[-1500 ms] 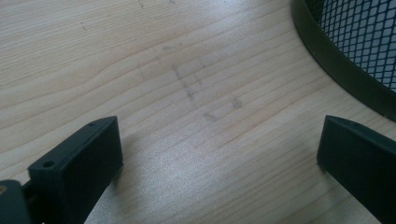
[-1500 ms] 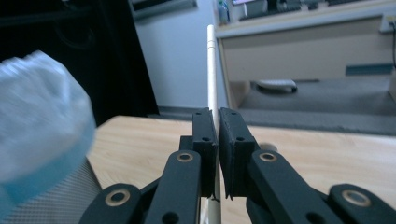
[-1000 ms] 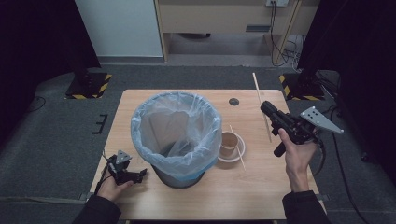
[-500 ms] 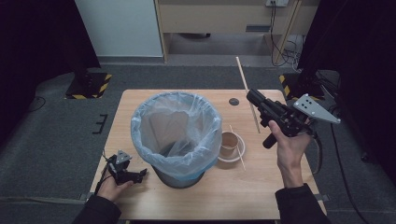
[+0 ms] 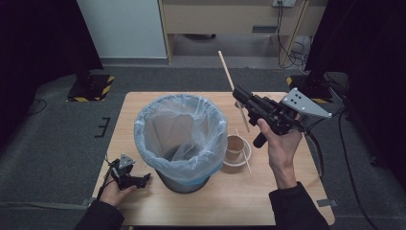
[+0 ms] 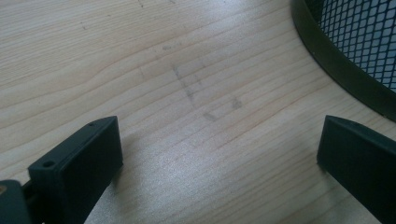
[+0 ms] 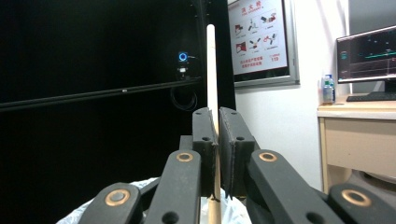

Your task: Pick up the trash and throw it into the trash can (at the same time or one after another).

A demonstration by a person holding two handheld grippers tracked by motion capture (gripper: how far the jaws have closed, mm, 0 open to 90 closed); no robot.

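Upright-ish, wooden stick point(image 5: 233, 88) pinched in right gripper point(image 5: 238, 94), long axis tilted, top end away from the person.

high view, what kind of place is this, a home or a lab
Probably a lab or recording studio, not a home: black curtains flank the lone wooden table, a stand foot with hazard stripes sits on grey carpet, and a monitor shows graphs.

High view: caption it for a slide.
Right gripper lifts a chopstick beside the lined bin; left gripper rests open.
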